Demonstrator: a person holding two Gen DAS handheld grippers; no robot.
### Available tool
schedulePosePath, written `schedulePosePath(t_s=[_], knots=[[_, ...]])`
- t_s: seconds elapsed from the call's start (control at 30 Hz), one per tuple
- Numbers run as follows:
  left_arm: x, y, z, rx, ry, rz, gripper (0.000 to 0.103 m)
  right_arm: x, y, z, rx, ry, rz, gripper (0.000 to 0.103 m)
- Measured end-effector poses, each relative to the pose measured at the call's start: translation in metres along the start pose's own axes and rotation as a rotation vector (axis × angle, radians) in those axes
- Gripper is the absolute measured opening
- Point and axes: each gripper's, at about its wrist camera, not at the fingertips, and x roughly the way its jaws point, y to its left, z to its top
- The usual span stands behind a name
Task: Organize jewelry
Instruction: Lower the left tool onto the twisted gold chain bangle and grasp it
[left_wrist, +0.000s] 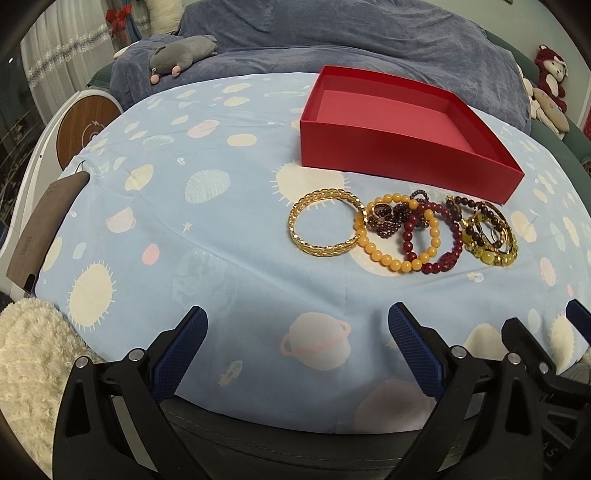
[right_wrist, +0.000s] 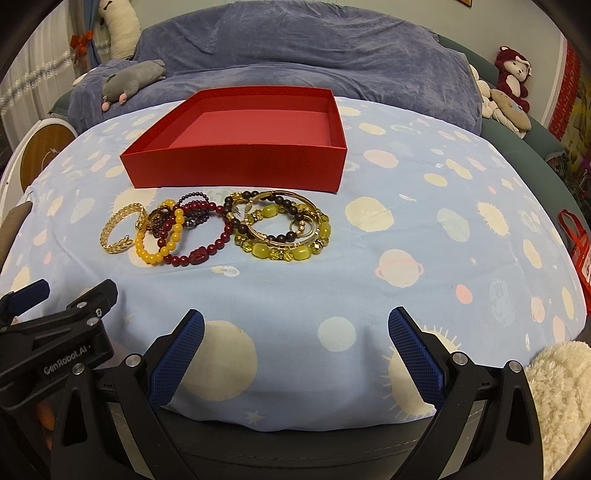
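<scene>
Tangled bracelets (right_wrist: 218, 230) lie before the red box (right_wrist: 236, 166) (overlapping), grey plush (right_wrist: 131, 83) behind.

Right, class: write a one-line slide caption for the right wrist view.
Open right gripper waits before tangled bracelets lying on the tablecloth in front of an empty red box.

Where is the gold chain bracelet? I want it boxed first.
In both views the gold chain bracelet lies on the bedsheet at the left end of the bracelet row, touching the yellow bead bracelet, just in front of the red box.
</scene>
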Motion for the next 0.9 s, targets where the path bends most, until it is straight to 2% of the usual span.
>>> schedulePosePath(t_s=[0.13,0.37,0.6,0.9], knots=[[0.000,0.007,0.009,-0.047,-0.023,-0.007,0.094,-0.003,0.004,0.002,-0.005,-0.005,0.025,0.096],[0.015,0.006,0.035,-0.043,-0.021,-0.021,0.095,-0.001,-0.004,0.011,0.045,0.005,0.044,0.096],[0.042,-0.002,0.059,-0.056,0.011,-0.031,0.094,0.007,-0.015,0.022,0.094,0.020,0.045,0.096],[0.054,-0.010,0.063,-0.046,0.038,-0.065,0.072,0.014,-0.020,0.032,0.114,0.030,0.036,0.096]])
